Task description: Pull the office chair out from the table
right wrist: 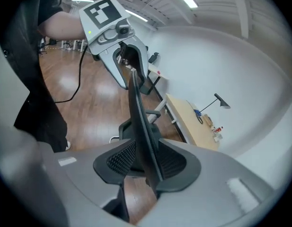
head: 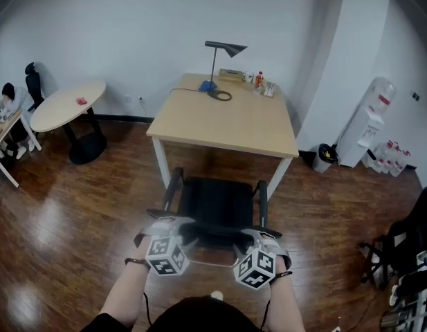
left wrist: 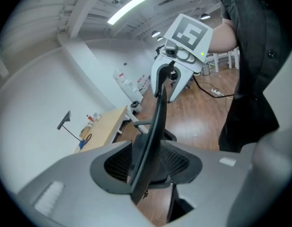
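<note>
A black office chair [head: 216,206] is seen upright just in front of the table [head: 227,126]. Its seat is turned toward the table, and its thin backrest [left wrist: 153,126] is on the near side. Two dark armrests [head: 173,187] are set at the sides of the seat. The front of the seat seems to be just clear of the table's near edge, though this cannot be told surely. The table is rectangular, with a light wooden top and white legs [head: 160,163].

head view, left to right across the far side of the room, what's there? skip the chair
round table → desk → trash bin → water dispenser
</note>
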Demonstrator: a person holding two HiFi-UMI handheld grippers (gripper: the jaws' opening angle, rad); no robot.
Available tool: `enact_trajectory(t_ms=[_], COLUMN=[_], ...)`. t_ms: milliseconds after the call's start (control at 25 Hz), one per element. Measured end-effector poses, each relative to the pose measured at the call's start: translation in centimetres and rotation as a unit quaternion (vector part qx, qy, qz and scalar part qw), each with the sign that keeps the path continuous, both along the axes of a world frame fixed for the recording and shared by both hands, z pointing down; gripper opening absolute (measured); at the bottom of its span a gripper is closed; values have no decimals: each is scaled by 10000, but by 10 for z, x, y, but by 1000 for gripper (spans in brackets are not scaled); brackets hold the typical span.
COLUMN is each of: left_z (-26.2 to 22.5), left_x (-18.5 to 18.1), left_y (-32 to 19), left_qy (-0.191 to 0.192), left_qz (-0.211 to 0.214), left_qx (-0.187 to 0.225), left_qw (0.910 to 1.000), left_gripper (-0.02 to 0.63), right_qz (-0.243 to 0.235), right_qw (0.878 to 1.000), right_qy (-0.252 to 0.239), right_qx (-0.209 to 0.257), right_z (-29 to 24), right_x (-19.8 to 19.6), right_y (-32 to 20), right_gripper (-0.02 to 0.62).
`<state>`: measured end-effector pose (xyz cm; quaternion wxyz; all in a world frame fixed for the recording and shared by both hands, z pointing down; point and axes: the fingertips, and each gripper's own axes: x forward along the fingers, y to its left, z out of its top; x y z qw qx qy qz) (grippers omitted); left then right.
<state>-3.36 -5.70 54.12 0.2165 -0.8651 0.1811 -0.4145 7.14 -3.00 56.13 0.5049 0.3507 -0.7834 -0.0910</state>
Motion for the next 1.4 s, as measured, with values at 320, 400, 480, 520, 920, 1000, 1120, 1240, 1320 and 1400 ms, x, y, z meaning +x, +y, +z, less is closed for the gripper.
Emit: enact_trajectory(t_ms=[320, 400, 480, 520, 920, 1000, 1120, 1240, 1320, 1400], left_z=[-30, -32, -37, -41, -66, -70, -77, -88, -96, -106], left_x=[-46, -57, -69, -77, -128, -134, -136, -135, -133, -128], left_y=[18, 33, 48, 55, 126, 137, 153, 166, 173, 182], left_qy=[1458, 1515, 1844, 2091, 3232, 3329, 3266, 3499, 3766, 4037], left_qz=[-1436, -1514, -1637, -1717, -1854, -1962, -2063, -2214, -2325, -2350], left_qx=[206, 326, 285, 225, 37, 111, 422, 560, 592, 623], left_qw=[9786, 9762, 9687, 9624, 9280, 9223, 9214, 9085, 8948, 8820], left_gripper=[183, 175, 158, 149, 2, 2, 2, 2, 2, 2], right_qz=[126, 241, 411, 502, 1192, 1230, 1144, 1064, 1118, 1198], right_qw=[9990, 9975, 9942, 9918, 9672, 9620, 9502, 9318, 9161, 8954], right_qy=[-181, -432, -742, -904, -2142, -2305, -2697, -3226, -3597, -4032], right_qx=[401, 506, 657, 751, 665, 799, 1065, 1278, 1375, 1463], right_z=[-8, -12, -18, -22, -38, -48, -68, -86, -100, -112], right_x=[-49, -61, -72, -77, -106, -108, -106, -94, -84, -73], right_y=[31, 43, 55, 62, 139, 148, 160, 171, 180, 190], right_gripper=[114, 104, 77, 74, 12, 12, 12, 12, 12, 12])
